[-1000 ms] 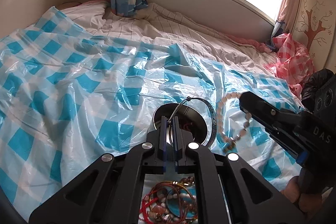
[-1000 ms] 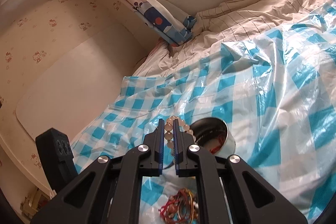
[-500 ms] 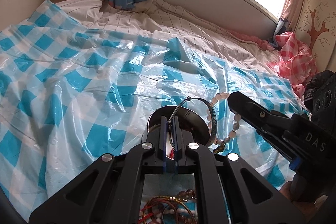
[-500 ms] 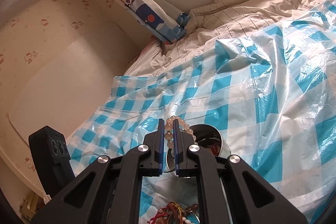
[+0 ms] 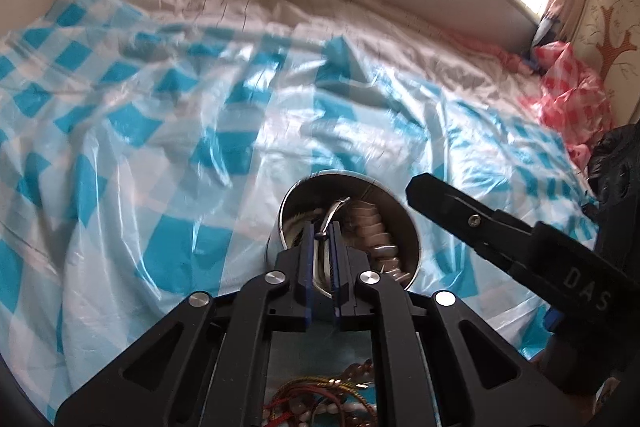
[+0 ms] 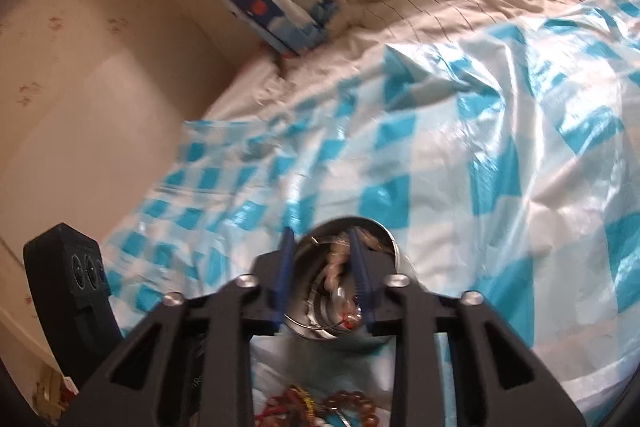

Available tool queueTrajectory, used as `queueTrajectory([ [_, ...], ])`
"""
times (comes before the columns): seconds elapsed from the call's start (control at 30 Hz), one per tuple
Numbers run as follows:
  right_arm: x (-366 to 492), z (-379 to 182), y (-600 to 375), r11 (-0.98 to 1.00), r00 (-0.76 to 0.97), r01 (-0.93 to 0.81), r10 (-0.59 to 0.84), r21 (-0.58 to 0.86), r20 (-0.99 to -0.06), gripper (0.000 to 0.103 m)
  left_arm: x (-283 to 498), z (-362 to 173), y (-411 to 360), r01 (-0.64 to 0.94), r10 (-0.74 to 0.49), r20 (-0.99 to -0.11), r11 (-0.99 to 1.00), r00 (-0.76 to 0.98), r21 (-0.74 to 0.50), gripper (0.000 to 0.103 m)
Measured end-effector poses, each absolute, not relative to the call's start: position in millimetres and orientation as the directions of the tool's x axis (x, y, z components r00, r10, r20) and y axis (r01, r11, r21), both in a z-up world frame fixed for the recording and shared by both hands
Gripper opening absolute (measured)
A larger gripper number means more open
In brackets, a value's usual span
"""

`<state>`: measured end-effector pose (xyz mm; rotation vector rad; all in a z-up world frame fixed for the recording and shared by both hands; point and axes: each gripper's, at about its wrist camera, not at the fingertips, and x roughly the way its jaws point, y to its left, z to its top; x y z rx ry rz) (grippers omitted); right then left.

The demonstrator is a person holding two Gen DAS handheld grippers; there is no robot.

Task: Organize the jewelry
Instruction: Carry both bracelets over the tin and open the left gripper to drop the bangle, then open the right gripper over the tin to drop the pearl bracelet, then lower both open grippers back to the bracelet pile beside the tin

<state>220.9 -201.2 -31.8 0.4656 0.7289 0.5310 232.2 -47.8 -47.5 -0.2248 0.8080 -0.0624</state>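
The left claw is clenched on a thin silver metal bangle, its blue-edged pads pinching the band just over the near rim of a round shiny steel tin that stands on the bed directly ahead of it. The bangle curves up from the pads and into the tin's mouth. Beside it, to the right of the left claw's tips, a pale pink beaded bracelet is draped inside the tin, its beads running down toward the near wall. The right claw has just been opening: its two blue-edged fingers now stand apart on either side of the same beaded bracelet, which hangs between them without being pressed, so this claw is released; the tin sits right below and just ahead of its tips. In the left wrist view one black finger of the right claw reaches in from the right, ending near the tin's right rim. The tin rests on a crinkled blue-and-white checked plastic sheet spread across the bed, beyond both claws. Below and behind each claw, near the lower edge of both views, lies a tangled heap of red cords and brown beaded strands. Both views are somewhat blurred.
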Motion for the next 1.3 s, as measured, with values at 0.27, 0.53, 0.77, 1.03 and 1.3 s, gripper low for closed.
queueTrajectory([
  [0.27,213.4,-24.9,-191.2,0.832,0.651,-0.301,0.536,0.467,-0.537,0.030,227.3,-43.9,-38.9,-0.056,-0.110,-0.707,0.977,0.698,-0.207,0.006],
  [0.53,209.5,-19.3,-186.5,0.875,0.675,-0.285,0.474,0.392,-0.565,0.030,220.8,-42.0,-34.4,-0.071,-0.088,-0.710,0.979,0.699,-0.192,0.007],
  [0.77,207.3,-17.6,-184.6,0.883,0.682,-0.284,0.459,0.373,-0.569,0.030,217.2,-42.3,-32.5,-0.074,-0.084,-0.711,0.979,0.698,-0.189,0.008],
  [1.03,201.8,-21.2,-193.5,0.879,0.662,-0.280,0.469,0.386,-0.585,0.031,200.0,-40.7,-25.8,-0.074,-0.097,-0.717,0.976,0.690,-0.204,0.008],
  [1.3,182.6,-31.7,-212.7,0.851,0.590,-0.274,0.517,0.448,-0.621,0.031,163.2,-50.1,-16.7,-0.060,-0.114,-0.757,0.978,0.644,-0.198,0.011],
])
